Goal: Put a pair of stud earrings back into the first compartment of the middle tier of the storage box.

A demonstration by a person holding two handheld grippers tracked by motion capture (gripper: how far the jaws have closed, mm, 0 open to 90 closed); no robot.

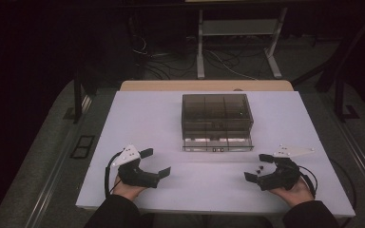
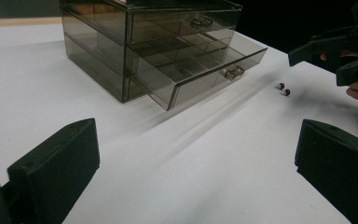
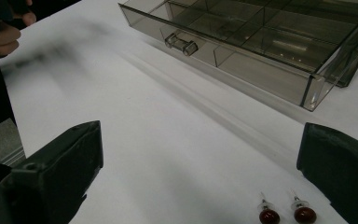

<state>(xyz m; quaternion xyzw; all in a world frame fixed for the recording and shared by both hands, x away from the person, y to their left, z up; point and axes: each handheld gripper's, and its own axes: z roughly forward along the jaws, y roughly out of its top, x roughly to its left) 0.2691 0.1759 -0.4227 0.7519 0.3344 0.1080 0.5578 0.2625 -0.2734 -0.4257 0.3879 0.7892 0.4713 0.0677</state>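
Lying just beside the open right claw (image 1: 256,167): two red bulbs (image 3: 286,213).

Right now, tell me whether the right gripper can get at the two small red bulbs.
Probably yes. The right gripper has its jaws wide open, and the two small red bulbs lie on bare table just ahead, between the jaws. The open drawer sits farther off, and nothing stands between.
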